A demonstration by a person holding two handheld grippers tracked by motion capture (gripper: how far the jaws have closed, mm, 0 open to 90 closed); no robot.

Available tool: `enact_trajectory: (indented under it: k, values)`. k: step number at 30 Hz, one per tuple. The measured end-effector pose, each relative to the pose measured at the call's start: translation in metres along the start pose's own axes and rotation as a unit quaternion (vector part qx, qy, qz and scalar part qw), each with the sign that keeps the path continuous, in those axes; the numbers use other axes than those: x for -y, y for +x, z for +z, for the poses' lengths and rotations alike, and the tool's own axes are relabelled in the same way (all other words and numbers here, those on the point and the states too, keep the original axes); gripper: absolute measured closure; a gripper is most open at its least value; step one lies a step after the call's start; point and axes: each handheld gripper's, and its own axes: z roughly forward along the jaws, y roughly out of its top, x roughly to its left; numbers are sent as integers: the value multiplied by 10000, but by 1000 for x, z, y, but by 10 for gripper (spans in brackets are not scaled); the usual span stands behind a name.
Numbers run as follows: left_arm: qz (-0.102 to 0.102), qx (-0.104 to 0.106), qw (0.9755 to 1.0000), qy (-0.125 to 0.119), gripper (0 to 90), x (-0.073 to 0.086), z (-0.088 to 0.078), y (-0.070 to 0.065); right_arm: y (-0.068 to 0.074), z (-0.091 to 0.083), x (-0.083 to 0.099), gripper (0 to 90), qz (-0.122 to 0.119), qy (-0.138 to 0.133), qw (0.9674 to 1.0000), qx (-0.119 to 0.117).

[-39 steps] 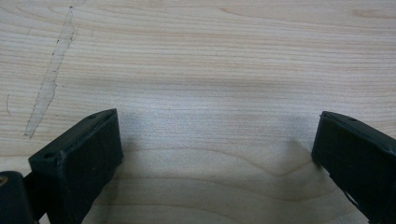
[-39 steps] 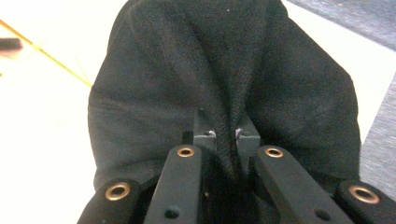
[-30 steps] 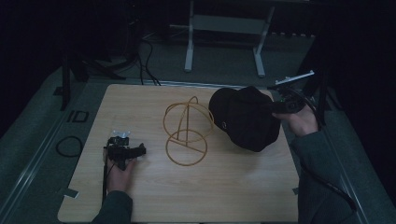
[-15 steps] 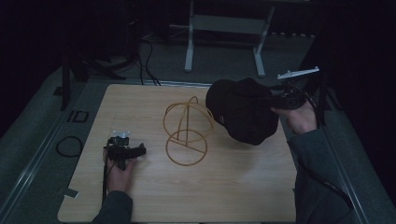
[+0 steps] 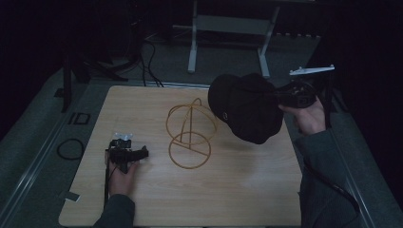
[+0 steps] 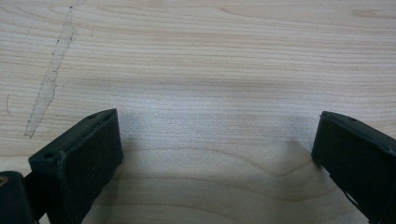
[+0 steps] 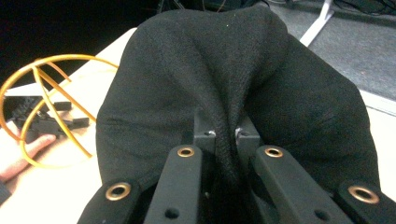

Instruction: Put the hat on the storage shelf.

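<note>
A black cap [image 5: 247, 107] hangs in the air over the table's right side, just right of a gold wire hat stand [image 5: 190, 130]. My right gripper [image 5: 285, 97] is shut on a pinched fold of the cap [image 7: 224, 93], with the cloth bunched between its jaws. The stand [image 7: 42, 93] appears at the left of the right gripper view. My left gripper [image 5: 127, 153] rests on the wooden table [image 5: 247, 190] at the front left. Its jaws stand wide apart over bare wood, and its fingers [image 6: 79, 158] hold nothing.
A black cable loop [image 5: 70, 148] lies on the floor left of the table. A white metal frame [image 5: 228, 26] stands behind the table. A pale scuff [image 6: 49, 88] marks the wood near the left gripper.
My right gripper has lifted the cap and carried it leftward toward the stand. The left gripper has not moved.
</note>
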Motion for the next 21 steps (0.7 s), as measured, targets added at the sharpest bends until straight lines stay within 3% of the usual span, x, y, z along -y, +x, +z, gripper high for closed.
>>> enact_trajectory:
  k: [21]
  values:
    - [-2,0,10000,-6,13,0,0,0,8,-11,-11,849,16,-271,9986,-445]
